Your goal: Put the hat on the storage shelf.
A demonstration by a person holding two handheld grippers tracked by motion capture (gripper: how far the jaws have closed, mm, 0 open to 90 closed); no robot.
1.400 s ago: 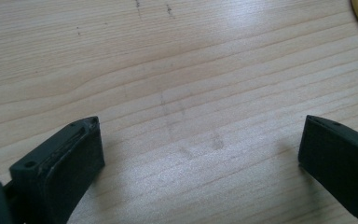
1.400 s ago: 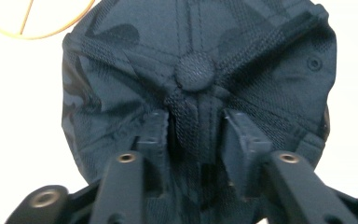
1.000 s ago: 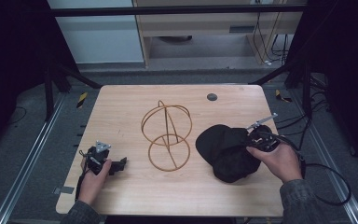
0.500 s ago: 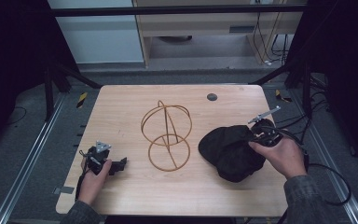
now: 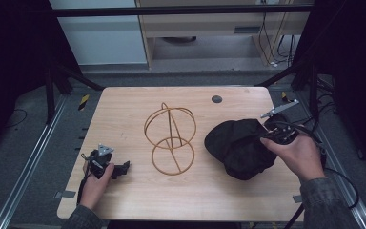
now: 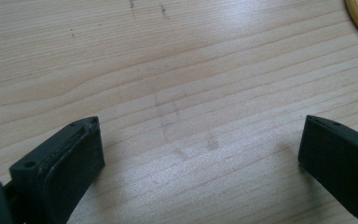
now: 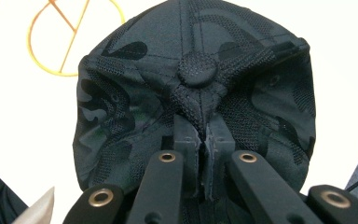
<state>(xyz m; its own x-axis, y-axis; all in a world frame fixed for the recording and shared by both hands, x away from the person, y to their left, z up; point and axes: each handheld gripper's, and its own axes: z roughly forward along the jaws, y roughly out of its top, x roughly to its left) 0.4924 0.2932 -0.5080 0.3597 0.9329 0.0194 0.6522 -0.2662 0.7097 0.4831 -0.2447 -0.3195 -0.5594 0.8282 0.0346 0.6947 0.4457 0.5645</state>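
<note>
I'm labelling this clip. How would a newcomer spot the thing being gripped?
On the wooden table, look right of the gold wire stand. The dark camouflage cap lies there, pinched near its top button by the right claw. It is the table's one soft fabric item.

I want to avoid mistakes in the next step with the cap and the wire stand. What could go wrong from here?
1. The right gripper pinches only a small fold of fabric just below the top button of the black cap, so the cap may slip free when lifted.
2. The wire stand looks light, and nothing holds it: the left gripper rests open on the table, apart from it. Pushing the cap against it could tip or slide it.
</note>
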